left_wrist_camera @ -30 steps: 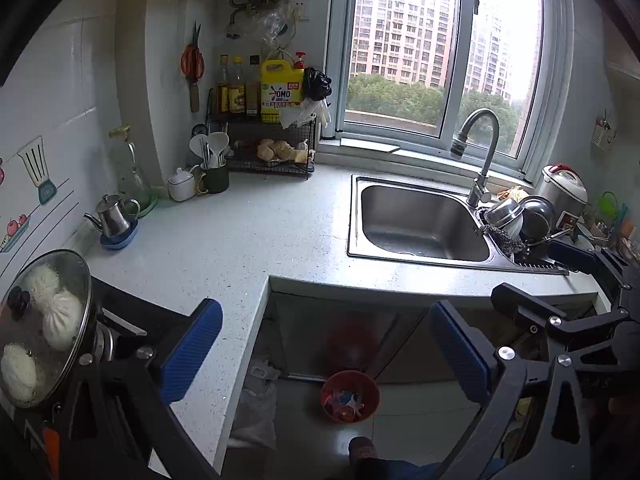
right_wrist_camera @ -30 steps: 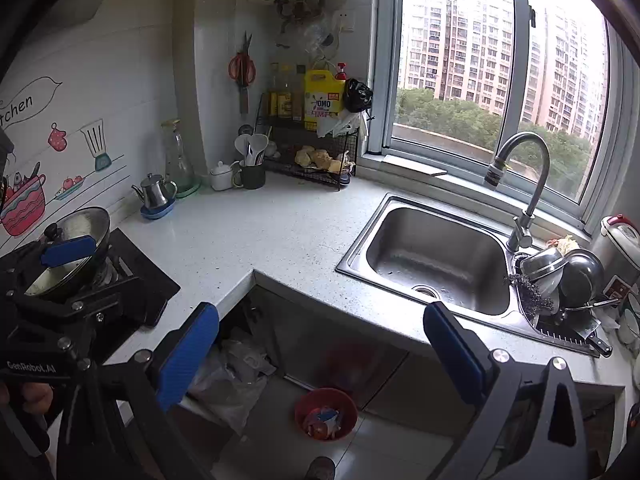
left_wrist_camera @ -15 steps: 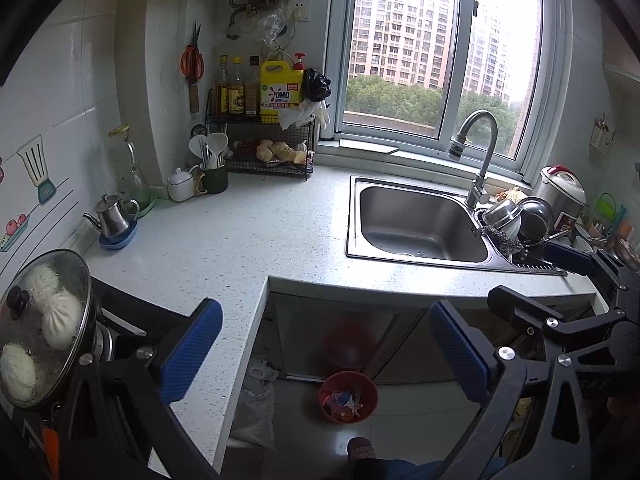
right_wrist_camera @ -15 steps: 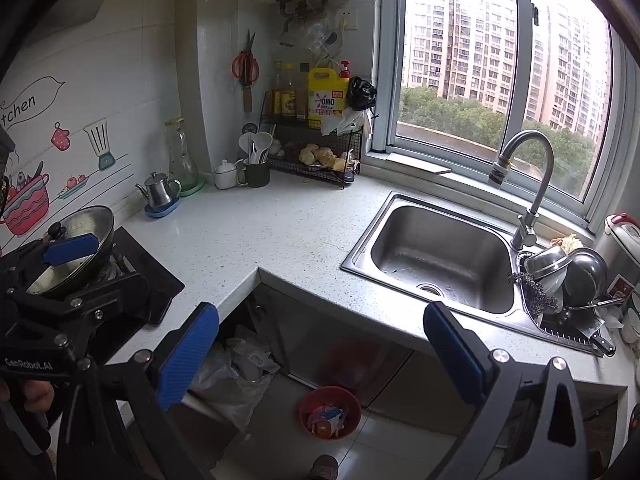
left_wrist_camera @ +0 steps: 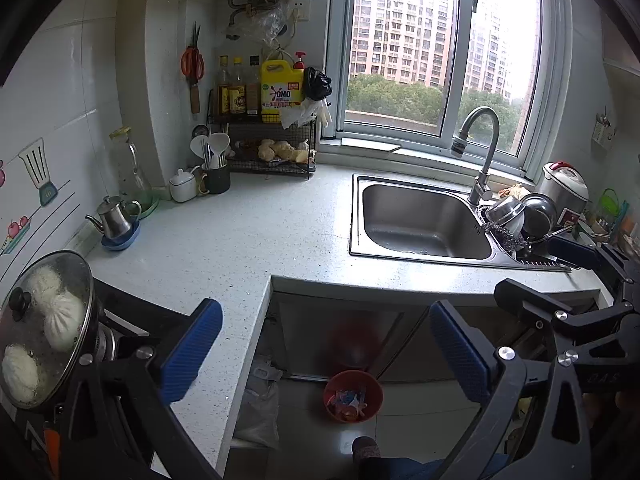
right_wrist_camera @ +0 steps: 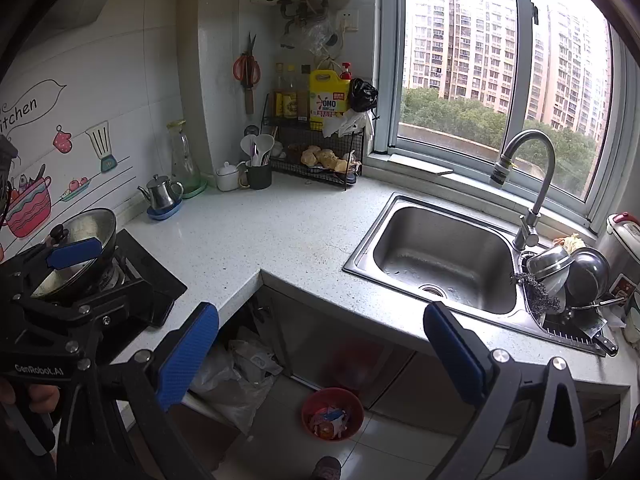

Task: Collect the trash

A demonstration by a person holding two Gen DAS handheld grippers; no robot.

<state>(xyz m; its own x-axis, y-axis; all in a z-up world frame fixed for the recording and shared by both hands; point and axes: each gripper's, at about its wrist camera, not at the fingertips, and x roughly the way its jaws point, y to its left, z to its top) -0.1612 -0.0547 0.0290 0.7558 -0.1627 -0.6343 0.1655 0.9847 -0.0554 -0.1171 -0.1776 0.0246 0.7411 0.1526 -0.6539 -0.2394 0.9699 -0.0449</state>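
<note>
Both the left tongs (left_wrist_camera: pixel 324 344) and the right tongs (right_wrist_camera: pixel 320 350) are spread wide with nothing between their blue pads, held above the near edge of the white surface (left_wrist_camera: pixel 240 236). The red bin (right_wrist_camera: pixel 332 414) holding scraps sits on the floor below, near the cabinet under the sink (right_wrist_camera: pixel 440 260).

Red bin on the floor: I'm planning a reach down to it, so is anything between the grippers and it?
Nothing visible blocks it. The red bin sits on open floor in front of the cabinet, below both open grippers, left and right. A plastic bag lies beside it, apart.
</note>
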